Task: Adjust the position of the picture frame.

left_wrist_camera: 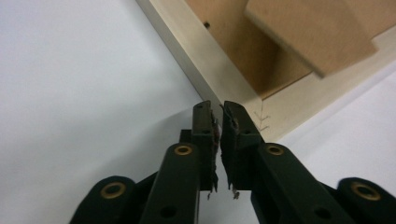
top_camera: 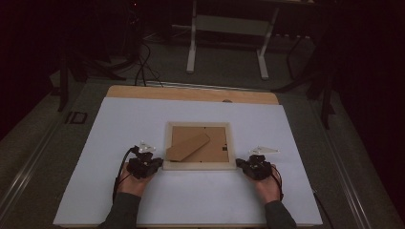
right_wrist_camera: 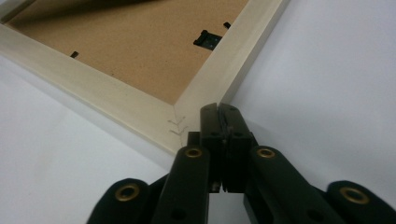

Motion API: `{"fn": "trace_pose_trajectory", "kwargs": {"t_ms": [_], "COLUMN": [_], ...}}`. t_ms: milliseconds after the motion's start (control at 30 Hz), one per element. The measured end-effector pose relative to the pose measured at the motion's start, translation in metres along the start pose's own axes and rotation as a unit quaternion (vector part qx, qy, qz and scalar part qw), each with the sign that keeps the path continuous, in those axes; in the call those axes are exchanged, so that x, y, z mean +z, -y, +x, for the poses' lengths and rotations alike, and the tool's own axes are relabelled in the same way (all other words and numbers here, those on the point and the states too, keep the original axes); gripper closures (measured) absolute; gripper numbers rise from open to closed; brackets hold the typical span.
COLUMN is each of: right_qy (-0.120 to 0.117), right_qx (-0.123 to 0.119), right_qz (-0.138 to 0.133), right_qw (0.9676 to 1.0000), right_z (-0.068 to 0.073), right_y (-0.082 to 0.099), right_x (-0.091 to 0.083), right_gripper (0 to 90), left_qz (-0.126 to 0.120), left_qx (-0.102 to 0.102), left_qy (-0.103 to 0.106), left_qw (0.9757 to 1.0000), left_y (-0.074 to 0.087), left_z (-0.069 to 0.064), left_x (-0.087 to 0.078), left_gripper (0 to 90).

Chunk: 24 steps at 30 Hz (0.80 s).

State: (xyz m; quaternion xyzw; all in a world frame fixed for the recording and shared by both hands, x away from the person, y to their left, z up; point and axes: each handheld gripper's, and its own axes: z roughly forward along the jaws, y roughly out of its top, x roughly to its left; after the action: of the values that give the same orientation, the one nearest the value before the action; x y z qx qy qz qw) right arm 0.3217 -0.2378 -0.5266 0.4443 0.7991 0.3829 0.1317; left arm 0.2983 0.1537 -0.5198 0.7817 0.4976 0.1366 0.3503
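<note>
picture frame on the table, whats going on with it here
A person holds a two-jaw gripper in each hand at a white table. A pale wooden picture frame lies face down in the middle, its brown backing and fold-out stand facing up. The left gripper sits at the frame's near left corner, jaws a narrow slit apart with nothing between them. The right gripper sits at the near right corner, jaws shut and empty. Neither grips the frame yet.

high view looks down from above the table; both gripper views sit close, sharing the picture frame's near corners.
</note>
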Motion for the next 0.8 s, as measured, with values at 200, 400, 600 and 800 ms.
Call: {"fn": "trace_pose_trajectory", "kwargs": {"t_ms": [200, 400, 600, 800], "right_qy": [-0.002, -0.006, -0.013, -0.017], "right_qx": [-0.005, -0.011, -0.022, -0.022], "right_qz": [-0.01, -0.015, -0.018, -0.023], "right_qw": [0.9999, 0.9998, 0.9995, 0.9993], "right_z": [0.001, 0.002, 0.006, 0.006], "right_y": [-0.001, -0.002, -0.005, -0.006], "right_x": [-0.005, -0.008, -0.01, -0.013], "right_gripper": [83.7, 79.6, 74.4, 71.3], "left_qz": [-0.028, -0.054, -0.042, -0.017], "left_qx": [-0.019, -0.02, 0.024, 0.046], "left_qy": [0.003, 0.027, 0.054, 0.081], "left_qw": [0.9994, 0.998, 0.9974, 0.9955], "left_y": [-0.006, -0.021, -0.044, -0.07], "left_z": [0.008, 0.01, -0.004, -0.011], "left_x": [-0.014, -0.029, -0.025, -0.009], "left_gripper": [76.9, 66.3, 53.3, 48.9]}}
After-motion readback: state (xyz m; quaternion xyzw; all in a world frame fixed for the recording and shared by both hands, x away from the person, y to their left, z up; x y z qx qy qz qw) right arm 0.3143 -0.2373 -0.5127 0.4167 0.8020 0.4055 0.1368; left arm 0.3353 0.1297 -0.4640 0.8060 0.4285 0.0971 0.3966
